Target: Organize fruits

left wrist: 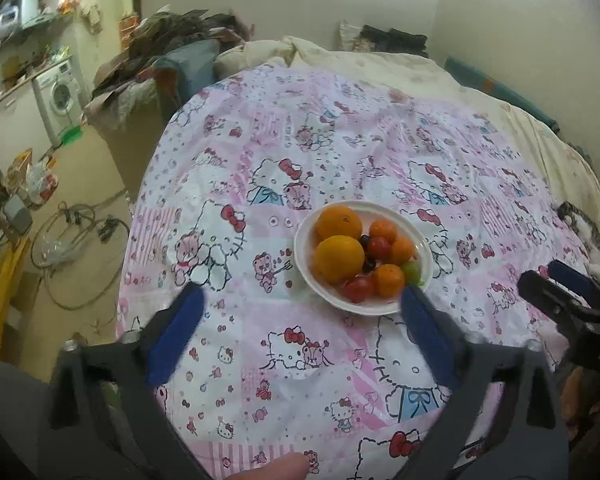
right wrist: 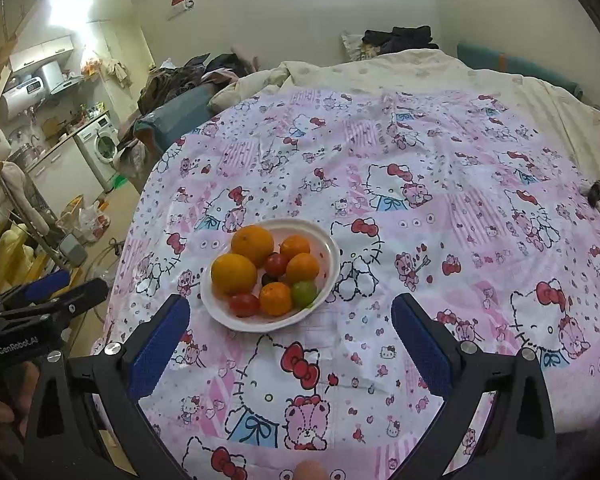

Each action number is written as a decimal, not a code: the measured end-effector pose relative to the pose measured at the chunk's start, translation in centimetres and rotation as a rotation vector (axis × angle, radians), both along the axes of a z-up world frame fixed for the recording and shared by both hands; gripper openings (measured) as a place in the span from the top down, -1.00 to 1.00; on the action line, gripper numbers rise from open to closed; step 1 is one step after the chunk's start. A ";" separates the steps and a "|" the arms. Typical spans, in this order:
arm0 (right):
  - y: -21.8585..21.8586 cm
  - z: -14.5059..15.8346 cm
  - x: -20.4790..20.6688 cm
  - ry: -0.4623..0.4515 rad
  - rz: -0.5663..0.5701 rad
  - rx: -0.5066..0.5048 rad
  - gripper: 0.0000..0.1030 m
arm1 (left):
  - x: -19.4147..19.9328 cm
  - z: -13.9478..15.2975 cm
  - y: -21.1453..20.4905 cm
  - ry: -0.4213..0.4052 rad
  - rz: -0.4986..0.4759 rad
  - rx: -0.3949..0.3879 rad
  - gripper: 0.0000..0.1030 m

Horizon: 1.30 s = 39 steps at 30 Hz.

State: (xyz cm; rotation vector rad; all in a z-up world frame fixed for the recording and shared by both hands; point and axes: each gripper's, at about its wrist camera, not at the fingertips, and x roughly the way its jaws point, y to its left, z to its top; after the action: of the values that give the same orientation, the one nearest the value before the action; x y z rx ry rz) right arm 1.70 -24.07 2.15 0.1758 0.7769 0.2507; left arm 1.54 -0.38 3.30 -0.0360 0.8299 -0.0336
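Bottom of both frames is all gripper. The left gripper (left wrist: 302, 300) has its 2 blue pads spread wide with nothing between them, just cloth (left wrist: 260, 360) underneath. Same deal for the right gripper (right wrist: 290, 312): jaws wide apart, nothing held. Each one pokes into the other's view too, the right one at the right edge of the left wrist view, the left one at the lower left of the right wrist view.

Just past the fingertips sits the plate (right wrist: 328, 248), white, resting on the pink cartoon-cat cloth. In the left wrist view its near rim is right beside the right-hand pad, centre frame. On it: 2 big oranges (right wrist: 252, 245) at the left, 3 smaller tangerines (right wrist: 275, 298), 2 red tomatoes (right wrist: 244, 304), 1 green fruit (right wrist: 304, 293) at the near right, plus something small and dark in the middle.

Further up, a cream duvet (right wrist: 400, 68) bunches at the top. Upper left there's a washing machine (right wrist: 102, 146) under a cluttered counter.
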 end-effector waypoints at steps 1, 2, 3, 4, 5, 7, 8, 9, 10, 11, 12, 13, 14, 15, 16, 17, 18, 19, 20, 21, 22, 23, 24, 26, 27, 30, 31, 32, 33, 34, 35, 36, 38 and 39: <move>0.0 0.0 -0.2 -0.013 -0.004 0.004 -1.00 | 0.0 -0.1 0.2 -0.005 0.010 -0.001 -0.99; 0.0 0.1 -0.2 -0.026 -0.009 0.003 -1.00 | 0.0 -0.2 0.4 -0.010 0.016 0.005 -0.99; 0.1 0.1 -0.3 -0.042 -0.019 -0.004 -1.00 | 0.0 -0.3 0.6 -0.015 0.022 0.010 -0.99; 0.1 0.0 -0.3 -0.050 -0.023 -0.005 -1.00 | 0.1 -0.4 0.8 -0.018 0.033 0.012 -0.99; 0.1 -0.1 -0.3 -0.051 -0.030 -0.001 -1.00 | 0.2 -0.5 0.9 -0.014 0.036 0.007 -0.99; 0.1 -0.2 0.0 -0.049 -0.040 0.009 -1.00 | 0.1 -0.6 1.1 -0.016 0.037 -0.001 -0.99; 0.1 -0.4 0.1 -0.045 -0.044 0.010 -1.00 | 0.1 -0.6 1.1 -0.019 0.036 0.000 -0.99; 0.1 -0.5 0.3 -0.043 -0.046 0.008 -1.00 | 0.1 -0.6 1.1 -0.021 0.034 0.002 -0.99; 0.2 -0.5 0.4 -0.042 -0.045 0.004 -1.00 | 0.2 -0.7 1.1 -0.022 0.035 0.004 -0.99; 0.3 -0.6 0.4 -0.041 -0.043 0.000 -1.00 | 0.2 -0.7 1.0 -0.026 0.035 0.008 -0.99; 0.5 -0.7 0.5 -0.041 -0.039 -0.003 -1.00 | 0.2 -0.7 0.9 -0.028 0.034 0.012 -0.99; 0.7 -0.7 0.5 -0.041 -0.033 -0.006 -1.00 | 0.2 -0.8 0.8 -0.030 0.030 0.019 -0.99; 0.8 -0.8 0.4 -0.041 -0.029 -0.010 -1.00 | 0.2 -0.8 0.6 -0.031 0.026 0.023 -0.99; 1.0 -0.9 0.5 -0.041 -0.024 -0.019 -1.00 | 0.2 -0.9 0.5 -0.032 0.020 0.028 -0.99; 1.1 -1.0 0.5 -0.043 -0.022 -0.024 -1.00 | 0.2 -0.9 0.4 -0.032 0.018 0.033 -0.99; 1.2 -1.0 0.5 -0.043 -0.020 -0.029 -1.00 | 0.2 -0.9 0.3 -0.034 0.018 0.041 -0.99; 1.4 -1.1 0.5 -0.041 -0.019 -0.033 -1.00 | 0.2 -0.9 0.3 -0.033 0.019 0.042 -0.99; 1.4 -1.1 0.5 -0.041 -0.020 -0.033 -1.00 | 0.2 -0.9 0.3 -0.033 0.020 0.038 -0.99; 1.5 -1.2 0.5 -0.042 -0.018 -0.034 -1.00 | 0.2 -0.8 0.4 -0.035 0.020 0.032 -0.99; 1.5 -1.2 0.5 -0.041 -0.016 -0.036 -1.00 | 0.2 -0.8 0.3 -0.036 0.019 0.030 -0.99; 1.5 -1.2 0.5 -0.039 -0.017 -0.036 -1.00 | 0.1 -0.8 0.3 -0.036 0.018 0.031 -0.99; 1.5 -1.3 0.5 -0.038 -0.019 -0.035 -1.00 | 0.1 -0.8 0.3 -0.036 0.016 0.034 -0.99; 1.4 -1.2 0.5 -0.037 -0.021 -0.032 -1.00 | 0.1 -0.8 0.2 -0.035 0.015 0.034 -0.99; 1.3 -1.2 0.6 -0.035 -0.025 -0.027 -1.00 | 0.1 -0.9 0.1 -0.032 0.010 0.030 -0.99; 1.2 -1.2 0.6 -0.034 -0.027 -0.026 -1.00 | 0.1 -0.9 0.1 -0.031 0.009 0.030 -0.99; 1.2 -1.3 0.7 -0.031 -0.028 -0.023 -1.00 | 0.1 -0.9 -0.1 -0.031 0.006 0.034 -0.99; 1.1 -1.3 0.7 -0.030 -0.028 -0.021 -1.00 | 0.1 -0.9 -0.1 -0.032 0.006 0.033 -0.99; 1.1 -1.3 0.7 -0.030 -0.028 -0.023 -1.00 | 0.1 -0.9 -0.1 -0.032 0.006 0.033 -0.99; 1.1 -1.3 0.7 -0.031 -0.028 -0.023 -1.00 | 0.1 -0.9 -0.1 -0.031 0.007 0.034 -0.99; 1.1 -1.3 0.7 -0.030 -0.027 -0.022 -1.00 | 0.1 -0.9 -0.1 -0.032 0.007 0.033 -0.99; 1.1 -1.3 0.7 -0.029 -0.026 -0.021 -1.00 | 0.1 -0.9 -0.2 -0.033 0.008 0.035 -0.99; 1.1 -1.3 0.7 -0.028 -0.025 -0.019 -1.00 | 0.1 -0.9 -0.1 -0.033 0.008 0.035 -0.99; 1.1 -1.4 0.7 -0.025 -0.023 -0.016 -1.00 | 0.1 -0.8 -0.2 -0.034 0.007 0.038 -0.99; 1.1 -1.4 0.7 -0.025 -0.022 -0.018 -1.00 | 0.1 -0.8 -0.2 -0.034 0.008 0.037 -0.99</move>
State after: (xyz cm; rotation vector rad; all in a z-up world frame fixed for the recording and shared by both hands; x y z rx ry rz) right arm 2.38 -22.99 0.78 0.1640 0.7513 0.2247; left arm 1.67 -0.55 2.47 -0.0036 0.7965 -0.0110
